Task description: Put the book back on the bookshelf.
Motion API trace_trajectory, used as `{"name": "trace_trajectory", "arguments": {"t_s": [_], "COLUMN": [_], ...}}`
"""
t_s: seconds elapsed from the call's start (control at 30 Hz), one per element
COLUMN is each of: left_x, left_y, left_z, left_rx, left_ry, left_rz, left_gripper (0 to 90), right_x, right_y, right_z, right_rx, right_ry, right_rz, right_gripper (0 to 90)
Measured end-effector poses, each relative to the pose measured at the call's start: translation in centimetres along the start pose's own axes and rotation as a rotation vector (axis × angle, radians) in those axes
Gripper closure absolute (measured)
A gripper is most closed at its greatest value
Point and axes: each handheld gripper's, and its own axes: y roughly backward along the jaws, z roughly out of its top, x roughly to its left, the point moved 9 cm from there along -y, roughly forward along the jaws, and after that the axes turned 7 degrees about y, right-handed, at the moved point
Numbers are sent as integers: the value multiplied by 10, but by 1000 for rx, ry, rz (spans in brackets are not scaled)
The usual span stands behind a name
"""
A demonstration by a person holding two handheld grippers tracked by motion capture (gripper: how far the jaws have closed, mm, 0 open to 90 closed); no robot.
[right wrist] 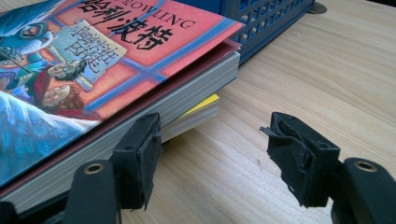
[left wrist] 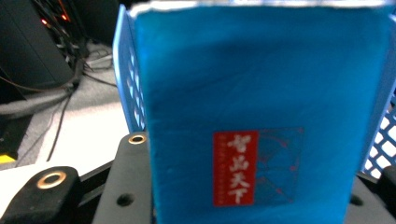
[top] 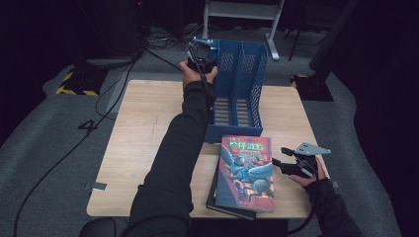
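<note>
Blue book (left wrist: 261, 116) held upright between the left gripper's (top: 201, 52) jaws, cover with red label facing the left gripper view's camera, blue file rack's (top: 242, 84) mesh walls just behind and to either side. Jaws part-closed, clamped on that book. In the high view, left arm stretched fully forward across the wooden table (top: 148, 128), sleeve straight, hand at the rack's far left corner, gripper raised at rack-top level. Exact compartment not discernible.

Right hand (top: 309, 173) low at the table's near right edge, wrist resting close to the surface, right gripper (top: 282, 157) pointing left toward the stack. Jaws apart, nothing between them; left pad against the page edge of the illustrated red-covered book (top: 245, 170), right pad over bare wood. Thinner book with yellow cover (right wrist: 201, 108) underneath. Stack lying flat just in front of the rack.
</note>
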Motion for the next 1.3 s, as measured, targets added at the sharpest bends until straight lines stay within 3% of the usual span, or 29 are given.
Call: {"name": "trace_trajectory", "arguments": {"t_s": [0.37, 0.53, 0.9, 1.03, 1.13, 1.2, 1.3], "left_x": [6, 9, 10, 8, 8, 8, 10], "left_y": [-3, 5, 23, 33, 36, 37, 34], "left_z": [-31, -40, -59, -67, -69, -69, -67], "left_rx": [29, 24, 60, 68, 75, 88, 94], "left_ry": [20, 25, -31, -73, -80, -112, -112], "left_rz": [-35, -62, -82, -91, -107, -99, -112], "left_gripper": [599, 598, 588, 584, 583, 573, 542], "right_x": [1, 1, 1, 2, 2, 2, 2], "right_y": [0, 0, 1, 0, 0, 0, -1], "right_z": [0, 0, 0, -1, -2, -2, -3], "right_rx": [2, 1, 6, 16, 16, 16, 26], "right_ry": [2, -4, 9, 15, 13, 12, 17], "right_rz": [-4, 1, -8, -10, -7, -7, -12], "right_gripper": [359, 359, 363, 361, 355, 354, 355]}}
